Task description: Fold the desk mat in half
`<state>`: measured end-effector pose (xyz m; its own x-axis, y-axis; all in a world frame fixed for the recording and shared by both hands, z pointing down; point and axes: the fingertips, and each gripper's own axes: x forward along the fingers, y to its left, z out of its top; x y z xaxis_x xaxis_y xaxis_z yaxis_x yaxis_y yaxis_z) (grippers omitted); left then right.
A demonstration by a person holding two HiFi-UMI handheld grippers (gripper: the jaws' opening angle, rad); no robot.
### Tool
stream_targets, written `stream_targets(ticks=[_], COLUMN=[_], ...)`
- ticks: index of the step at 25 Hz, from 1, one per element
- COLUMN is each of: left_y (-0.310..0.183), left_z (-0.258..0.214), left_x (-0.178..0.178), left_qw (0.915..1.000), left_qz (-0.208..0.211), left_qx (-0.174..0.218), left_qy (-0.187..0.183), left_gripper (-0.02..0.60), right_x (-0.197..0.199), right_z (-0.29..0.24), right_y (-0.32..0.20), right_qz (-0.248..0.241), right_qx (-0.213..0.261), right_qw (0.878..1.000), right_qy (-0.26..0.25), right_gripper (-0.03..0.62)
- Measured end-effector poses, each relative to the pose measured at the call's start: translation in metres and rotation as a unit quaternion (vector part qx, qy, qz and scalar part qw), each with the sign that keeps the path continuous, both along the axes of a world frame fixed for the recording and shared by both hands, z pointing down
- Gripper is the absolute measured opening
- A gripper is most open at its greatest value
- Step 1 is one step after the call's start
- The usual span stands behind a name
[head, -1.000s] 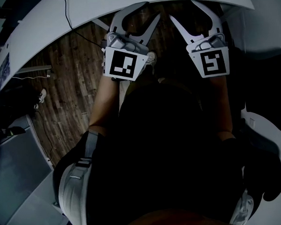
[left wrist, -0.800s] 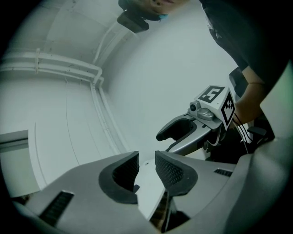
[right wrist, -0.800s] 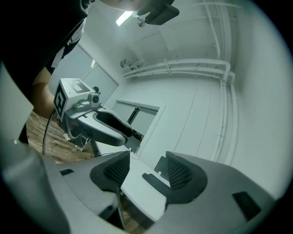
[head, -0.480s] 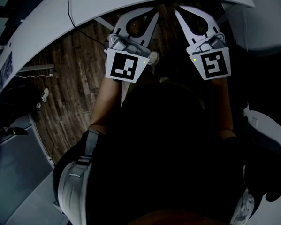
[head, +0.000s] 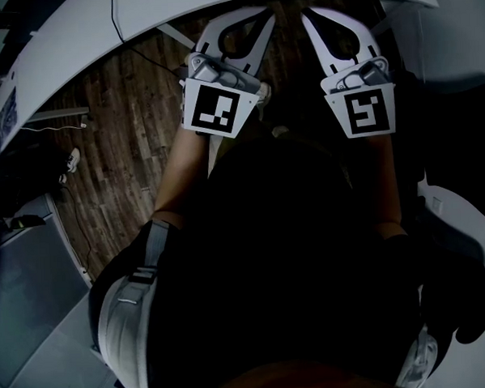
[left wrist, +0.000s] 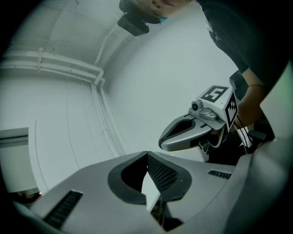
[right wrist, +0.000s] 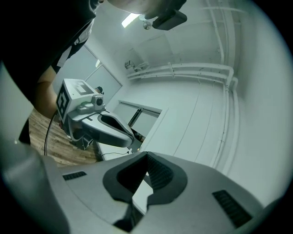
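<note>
In the head view we count two grippers side by side at 12 o'clock. The left gripper (head: 270, 16) and the right gripper (head: 308, 15) each carry one marker cube (head: 215, 109). Both point toward the curved edge of one white tabletop (head: 72, 44), which spans from 9 to 2 o'clock. Each pair of jaws is closed tip to tip, and each encloses one teardrop gap. One thin cable (head: 113, 13) lies on the tabletop at 11 o'clock. We cannot tell the desk mat apart from that white surface. The wooden floor (head: 126, 138) shows at 10 o'clock, with one shoe (head: 72, 161) at 9 o'clock. The person's dark clothing (head: 286, 252) fills the centre.

In the left gripper view, the left gripper (left wrist: 147, 155) sits at 6 o'clock with its two pads meeting at the tips. Only a pale sliver shows in the gap behind them, and we cannot tell whether it is a sheet. The right gripper (left wrist: 162, 141) is at 3 o'clock, also closed. Two parallel pipes (left wrist: 55, 68) cross the wall at 10 o'clock.

In the right gripper view, the right gripper (right wrist: 146, 157) is at 6 o'clock, pressed together at the tips with the same pale sliver behind. The left gripper (right wrist: 132, 139) is at 9 o'clock, closed. One ceiling light (right wrist: 130, 19) glows at 12 o'clock.
</note>
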<state>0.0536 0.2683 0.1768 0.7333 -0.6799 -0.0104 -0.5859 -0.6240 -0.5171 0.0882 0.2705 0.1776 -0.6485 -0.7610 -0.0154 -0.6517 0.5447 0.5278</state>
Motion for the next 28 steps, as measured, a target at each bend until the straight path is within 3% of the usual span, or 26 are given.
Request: stream_targets(ticks=[28], left_y=[0.0028], left_z=[0.0021], left_x=[0.0046], left_qw=[1.0000], left_qz=[0.000], left_qx=[-0.003], left_qy=[-0.008], left_gripper=[0.014], right_x=[0.0016], right_z=[0.0032], right_y=[0.0054], right_qz=[-0.002], right_qx=[0.006], right_qw=[1.000], right_qy=[0.010], right_gripper=[0.029])
